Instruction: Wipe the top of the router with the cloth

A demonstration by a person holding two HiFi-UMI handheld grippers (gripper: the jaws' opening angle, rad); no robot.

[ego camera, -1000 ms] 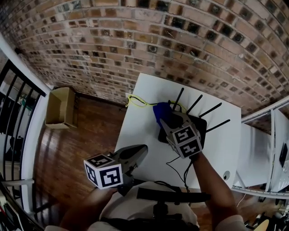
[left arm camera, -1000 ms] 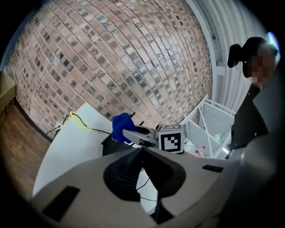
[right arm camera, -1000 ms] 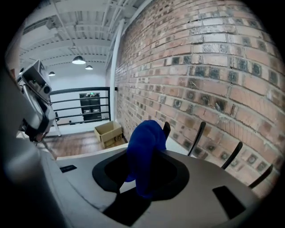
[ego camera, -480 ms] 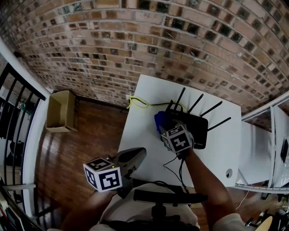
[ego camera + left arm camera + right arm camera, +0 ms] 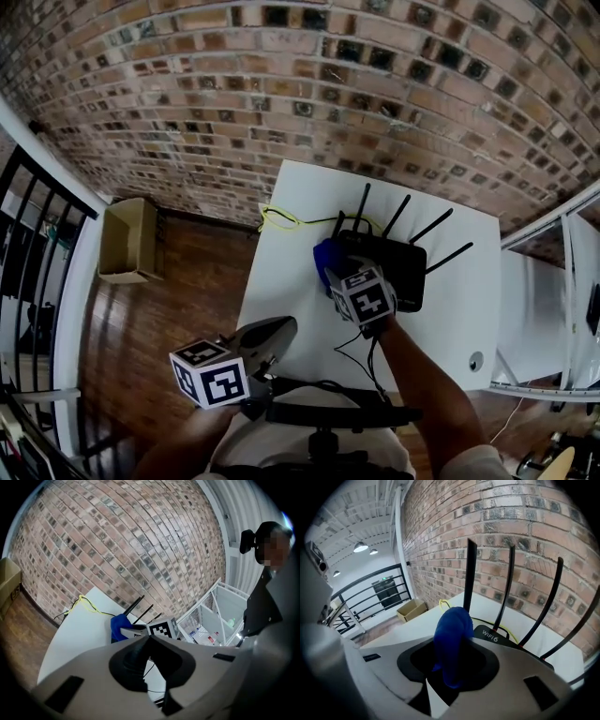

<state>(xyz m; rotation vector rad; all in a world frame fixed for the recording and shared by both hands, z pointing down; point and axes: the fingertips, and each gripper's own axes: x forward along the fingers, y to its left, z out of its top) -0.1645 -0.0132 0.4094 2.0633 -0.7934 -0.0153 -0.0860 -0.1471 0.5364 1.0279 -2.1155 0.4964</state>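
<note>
So, the right gripper is clamped on a bunched-up blue cloth. The cloth sits at the left end of the flat black four-antenna router, right by the edge with the WIFI 6 print. The router's lying on the white square surface against the brick wall, with a thin yellow cable curling near its antennas. The left gripper hangs at the surface's near edge, well apart from all that, jaws together with nothing in them.
</note>
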